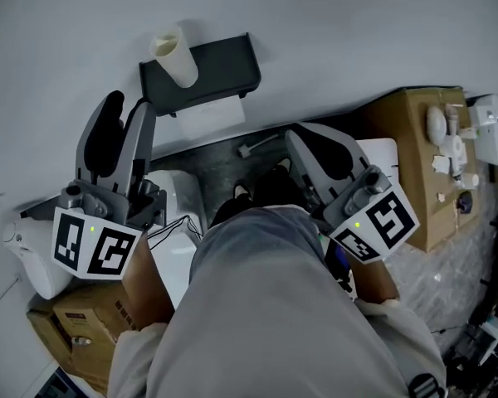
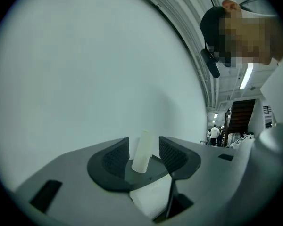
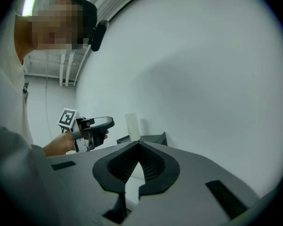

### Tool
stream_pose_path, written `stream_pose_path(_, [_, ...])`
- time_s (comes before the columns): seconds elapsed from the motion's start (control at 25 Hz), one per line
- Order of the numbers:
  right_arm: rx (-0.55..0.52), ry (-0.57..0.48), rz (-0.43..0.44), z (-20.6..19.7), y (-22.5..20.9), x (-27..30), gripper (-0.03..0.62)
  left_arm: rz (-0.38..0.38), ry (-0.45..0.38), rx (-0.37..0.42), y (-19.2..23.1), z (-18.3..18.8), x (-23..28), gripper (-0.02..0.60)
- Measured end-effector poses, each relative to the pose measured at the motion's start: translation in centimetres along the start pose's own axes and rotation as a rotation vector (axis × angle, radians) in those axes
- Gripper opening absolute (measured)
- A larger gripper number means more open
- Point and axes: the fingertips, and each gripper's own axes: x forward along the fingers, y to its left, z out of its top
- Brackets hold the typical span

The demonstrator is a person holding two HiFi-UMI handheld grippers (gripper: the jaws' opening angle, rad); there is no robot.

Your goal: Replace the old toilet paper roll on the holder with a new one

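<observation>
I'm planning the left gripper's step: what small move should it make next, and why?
Probably draw the left gripper straight back. Its jaws stand open and touch nothing. The cardboard tube stands upright on the holder shelf beyond them, and a sideways swing might topple it.

Right tool (image 3: 139,147), jaws together, empty

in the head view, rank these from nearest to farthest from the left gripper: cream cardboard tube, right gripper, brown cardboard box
1. cream cardboard tube, on the black wall holder just ahead of the left gripper
2. right gripper, across the person's body to the right
3. brown cardboard box, far right
</observation>
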Motion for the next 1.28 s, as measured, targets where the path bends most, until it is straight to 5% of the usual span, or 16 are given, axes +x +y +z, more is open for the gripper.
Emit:
stream_pose_path(0.16, [-0.032,-0.004,-0.015,0.6,0.0,-1.0,0.017,0.020,-0.060,-0.077,-0.1,-0.7,-2.0,0.050])
stream_pose_path(0.28, [0.011,-0.007,0.013,0.7,0.2,-1.6,0.017,0.028,-0.103,-0.145,-0.3,-1.5,-3.2,0.010])
stream_pose_path(1.28, [-0.178,-0.020,-0.040,2.5,1.1,-2.7,0.015,-0.014,-0.079,-0.140,-2.3,-3.8,-4.2,0.006])
